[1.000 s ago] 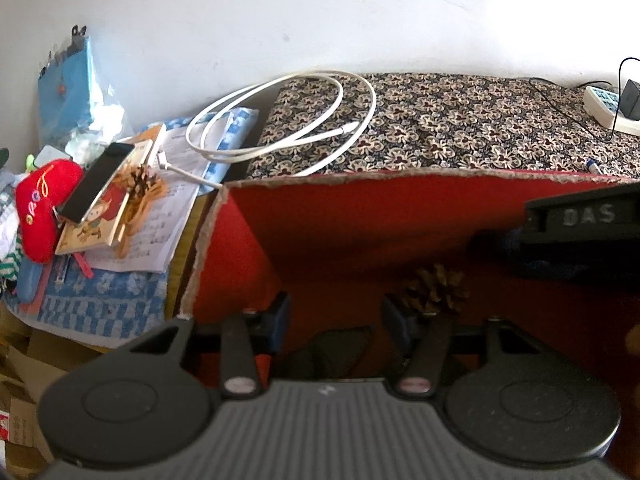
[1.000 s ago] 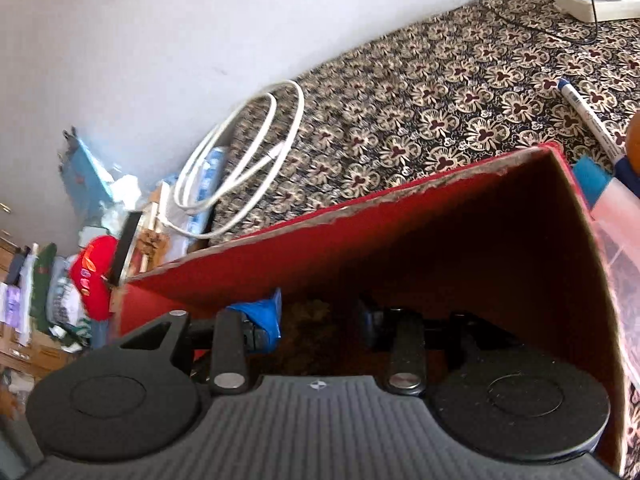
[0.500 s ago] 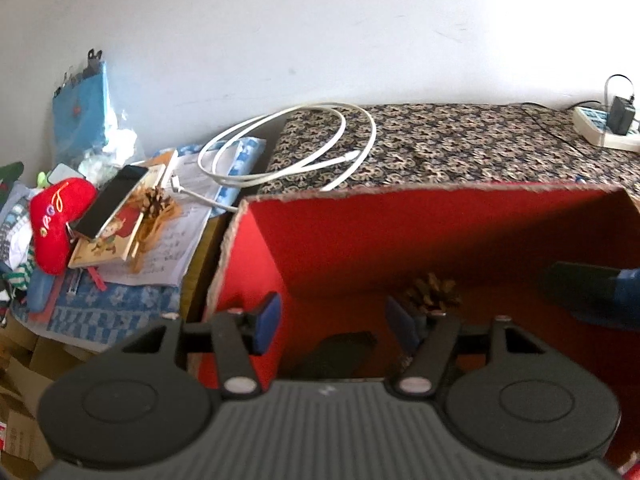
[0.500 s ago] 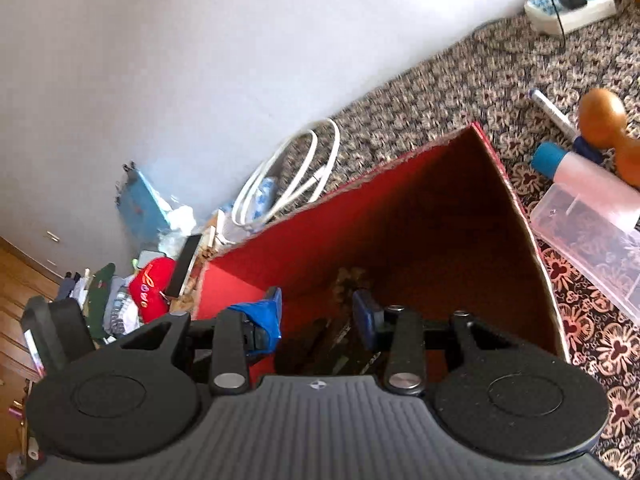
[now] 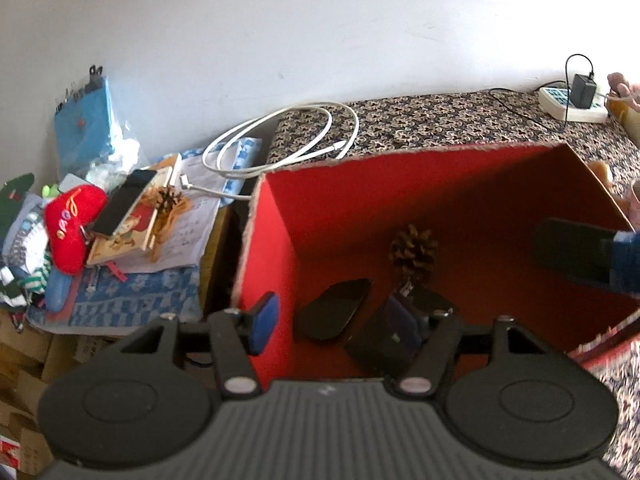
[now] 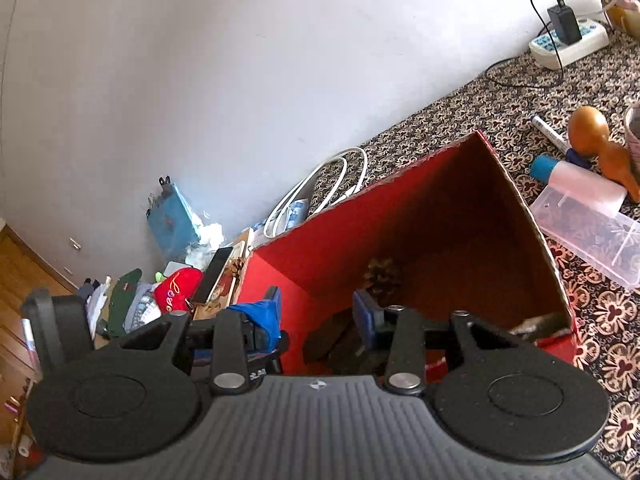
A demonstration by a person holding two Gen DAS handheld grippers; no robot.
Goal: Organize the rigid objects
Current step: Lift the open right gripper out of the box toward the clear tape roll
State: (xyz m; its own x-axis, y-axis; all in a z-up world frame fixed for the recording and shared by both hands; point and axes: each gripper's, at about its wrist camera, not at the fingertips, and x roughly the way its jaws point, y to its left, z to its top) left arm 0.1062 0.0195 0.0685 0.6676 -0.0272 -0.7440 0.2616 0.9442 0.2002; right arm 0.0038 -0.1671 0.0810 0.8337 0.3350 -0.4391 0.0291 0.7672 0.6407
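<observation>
Hanging over the near left corner of the red box (image 5: 472, 196), the left gripper (image 5: 334, 322) stands released, its jaws having just been opening, and nothing is pressed between its blue pads (image 5: 262, 322). One pad sits outside the box's left wall, the other over the box floor. Just beyond the fingertips, on that floor, lie a flat black oval object (image 5: 334, 314) and a dark blocky object (image 5: 384, 344), close together near the box's front. Farther in, toward the back wall, a pine cone (image 5: 412, 250) stands with bare red floor around it. The box's right half is open floor except where the right gripper's dark finger shows above it at the right rim.

The right gripper (image 6: 316, 316) hovers above the box's near edge, jaws parted with a clear gap and nothing between the pads (image 6: 366, 314); it grasps nothing. Through that gap the same pine cone (image 6: 382, 276) shows inside the box.

Left of the box a cluttered pile holds a red plush (image 5: 74, 222), a phone (image 5: 124, 202) on a picture book, and a second pine cone (image 5: 170, 200). Behind the box's back rim a coiled white cable (image 5: 280, 140) rests on the patterned cloth (image 5: 440, 122). Right of the box lie a clear plastic container (image 6: 588, 236), a wooden gourd (image 6: 600, 144) and a marker (image 6: 550, 132); beyond them a power strip (image 6: 568, 44) sits by the wall.
</observation>
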